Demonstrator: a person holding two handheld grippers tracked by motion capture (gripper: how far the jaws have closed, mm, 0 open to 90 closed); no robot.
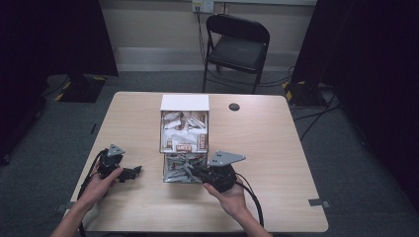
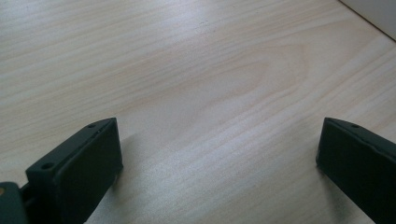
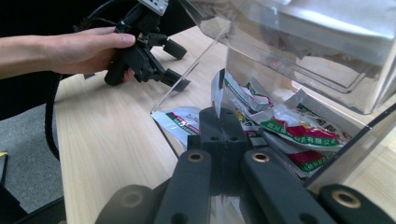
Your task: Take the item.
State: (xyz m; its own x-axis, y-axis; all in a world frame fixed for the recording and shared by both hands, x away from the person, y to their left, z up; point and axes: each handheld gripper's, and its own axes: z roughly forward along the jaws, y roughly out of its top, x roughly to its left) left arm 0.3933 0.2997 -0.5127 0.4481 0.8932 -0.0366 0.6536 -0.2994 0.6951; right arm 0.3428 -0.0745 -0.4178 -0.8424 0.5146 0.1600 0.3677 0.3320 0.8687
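Note:
A clear plastic dispenser box [image 1: 184,129] full of small sachets stands mid-table, with an open tray [image 1: 173,170] at its near end. My right gripper [image 1: 191,172] reaches into that tray from the right. In the right gripper view its jaws [image 3: 219,122] are pressed together on the edge of a white sachet [image 3: 218,88], which stands upright above other red-and-green sachets [image 3: 299,128]. My left gripper [image 1: 134,172] rests on the table left of the box, held by a hand. Its jaws [image 2: 219,149] stand wide open over bare wood with nothing between them. It also appears far off [image 3: 173,65].
The box's clear wall [image 3: 187,70] slants close beside my right jaws. A small black disc [image 1: 234,106] lies on the table behind the box. A folding chair [image 1: 237,44] stands beyond the far edge. Cables trail from both grippers toward the near edge.

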